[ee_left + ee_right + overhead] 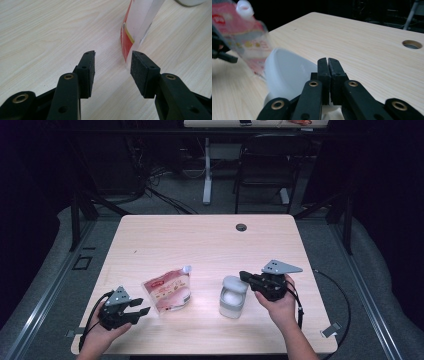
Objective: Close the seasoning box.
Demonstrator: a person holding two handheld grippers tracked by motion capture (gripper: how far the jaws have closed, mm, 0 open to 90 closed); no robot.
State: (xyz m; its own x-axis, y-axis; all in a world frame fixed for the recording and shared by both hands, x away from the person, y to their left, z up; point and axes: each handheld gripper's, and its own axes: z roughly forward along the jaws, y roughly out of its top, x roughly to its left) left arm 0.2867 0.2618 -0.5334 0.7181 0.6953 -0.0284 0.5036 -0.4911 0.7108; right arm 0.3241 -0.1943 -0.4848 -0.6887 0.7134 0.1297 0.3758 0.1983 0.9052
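A spouted refill pouch (pixel 167 290) with red print stands on the pale wood table (pixel 200 240), left of centre. To its right is a white container (pixel 232 305) with its flip lid (pixel 235 284) raised. My left gripper (pixel 141 306) lies low on the table at the front left, open, and the pouch's bottom corner (pixel 128 37) is just beyond its right pad (pixel 141 72). My right gripper (pixel 243 276) is shut, its tips at the lid's right edge. In the right gripper view the lid (pixel 287 75) sits just left of the closed jaws (pixel 328 62), with nothing visible between them.
A round cable hole (pixel 241 227) is near the table's far edge. Beyond the table stand a dark chair (pixel 265 165) and a white desk leg (pixel 206 170). Cables trail from both grippers over the front edge.
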